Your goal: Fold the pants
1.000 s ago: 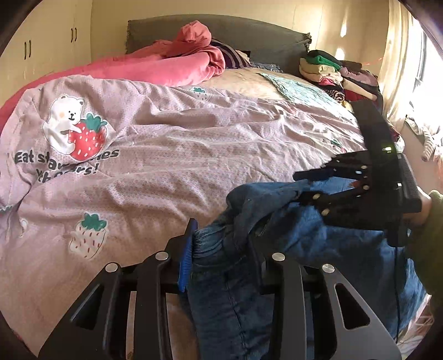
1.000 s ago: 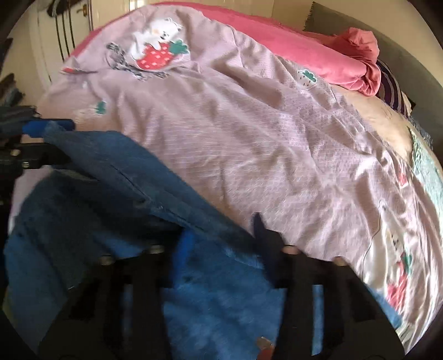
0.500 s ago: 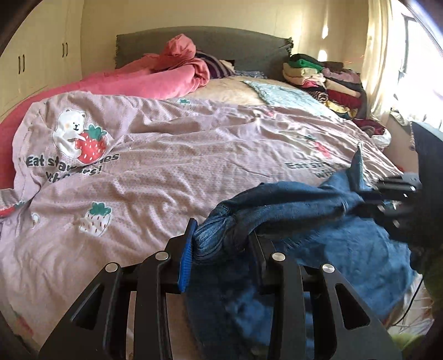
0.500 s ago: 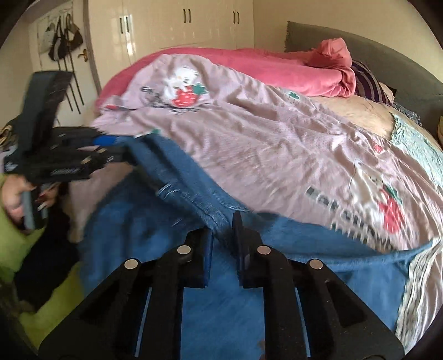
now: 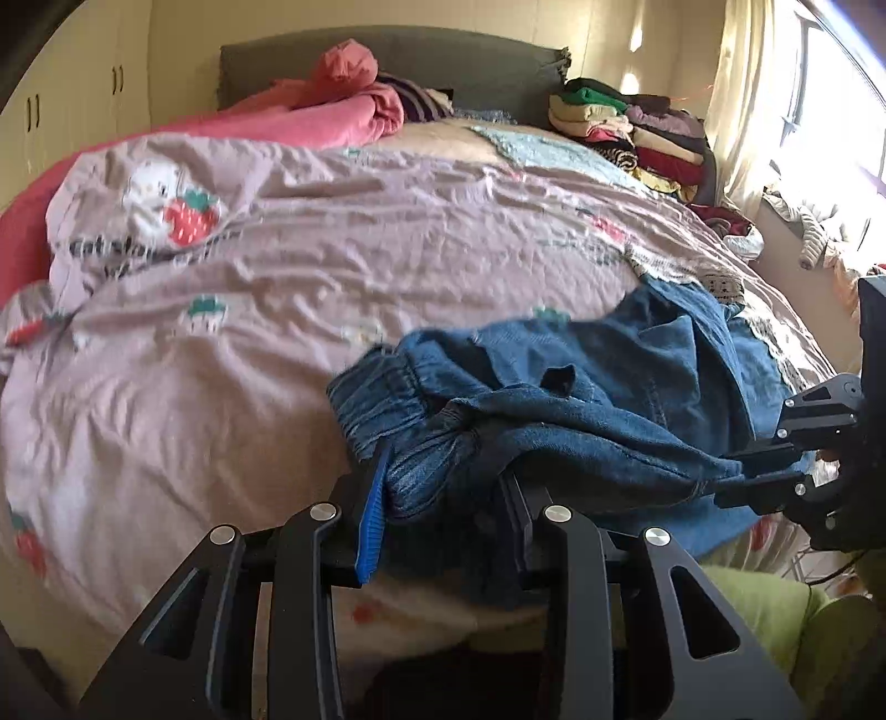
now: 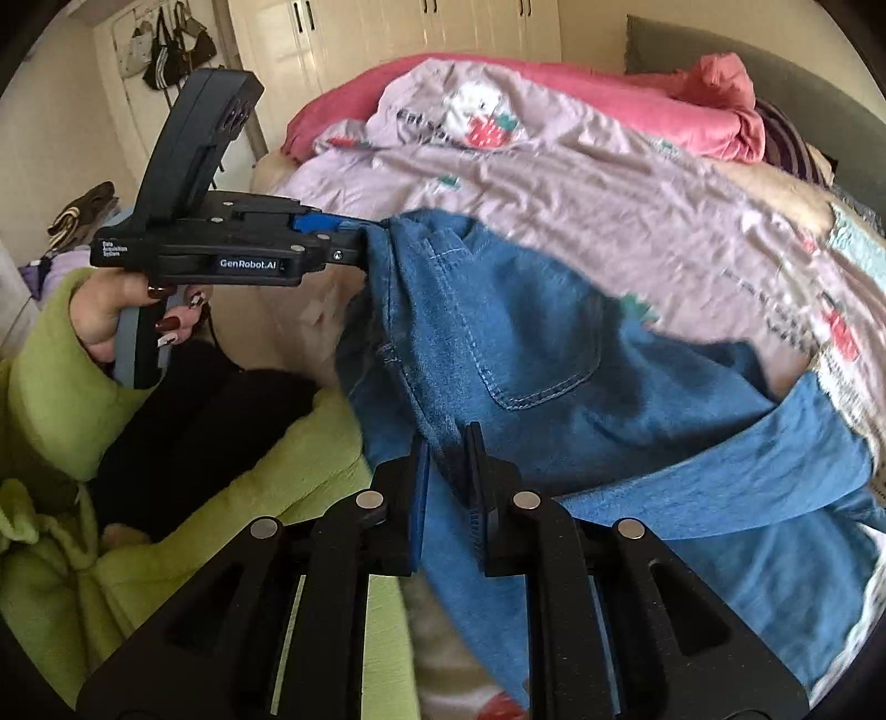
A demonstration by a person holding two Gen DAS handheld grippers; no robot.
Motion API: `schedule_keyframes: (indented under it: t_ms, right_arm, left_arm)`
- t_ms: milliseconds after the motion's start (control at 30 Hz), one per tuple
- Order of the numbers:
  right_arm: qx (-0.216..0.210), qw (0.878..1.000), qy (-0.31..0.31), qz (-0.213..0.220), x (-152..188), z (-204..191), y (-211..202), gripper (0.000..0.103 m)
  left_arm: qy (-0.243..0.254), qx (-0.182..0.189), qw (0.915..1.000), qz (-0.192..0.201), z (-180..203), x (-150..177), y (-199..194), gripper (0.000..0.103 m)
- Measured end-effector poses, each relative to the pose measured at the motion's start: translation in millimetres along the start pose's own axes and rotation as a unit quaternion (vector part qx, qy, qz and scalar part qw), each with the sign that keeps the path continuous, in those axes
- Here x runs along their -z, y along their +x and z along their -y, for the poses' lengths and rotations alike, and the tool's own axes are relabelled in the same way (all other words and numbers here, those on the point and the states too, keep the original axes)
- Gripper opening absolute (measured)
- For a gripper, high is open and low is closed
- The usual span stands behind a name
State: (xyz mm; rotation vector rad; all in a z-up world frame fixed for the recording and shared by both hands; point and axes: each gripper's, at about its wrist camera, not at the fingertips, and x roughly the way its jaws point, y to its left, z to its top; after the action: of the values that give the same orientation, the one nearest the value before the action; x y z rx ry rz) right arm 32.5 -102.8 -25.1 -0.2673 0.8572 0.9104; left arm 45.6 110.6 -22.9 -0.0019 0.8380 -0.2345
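Blue denim pants lie bunched at the near edge of the bed, stretched between both grippers. My left gripper is shut on the gathered elastic waistband. It also shows at the left of the right wrist view as the left gripper, clamped on the waistband corner, with a hand in a green sleeve on its handle. My right gripper is shut on a thin denim edge near the back pocket; at the right of the left wrist view the right gripper pinches the same cloth.
A lilac strawberry-print quilt covers the bed, with a pink blanket at the headboard. Folded clothes are stacked at the far right by the curtain. Wardrobe doors and hanging bags stand behind. A green-clad lap is close below.
The right gripper has closed onto the denim edge. Both grippers have drawn apart, the right one swinging to the right, pulling the bunched waistband out between them.
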Motion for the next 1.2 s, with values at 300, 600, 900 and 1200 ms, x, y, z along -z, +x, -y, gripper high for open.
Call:
schedule_keyframes:
  t_ms: [300, 600, 900, 1200]
  right_arm:
    - [-0.019, 1.0, 0.003, -0.019, 8.8, -8.2, 10.5, 0.008]
    - [-0.033, 0.999, 0.01, -0.033, 17.2, -10.5, 28.0, 0.01]
    - [-0.041, 0.999, 0.021, -0.024, 22.4, -8.6, 12.1, 0.012]
    - [-0.008, 0.999, 0.047, 0.024, 6.4, 5.5, -4.4, 0.03]
  left_arm:
    - [-0.021, -0.009, 0.9994, -0.025, -6.8, 18.1, -1.8, 0.042]
    - [-0.037, -0.004, 0.9993, 0.01, 7.5, 24.4, -52.5, 0.043]
    - [0.02, -0.001, 0.9986, -0.05, 48.7, 9.6, 21.3, 0.038]
    - [0.018, 0.005, 0.9985, -0.051, 42.5, 24.4, 29.3, 0.038]
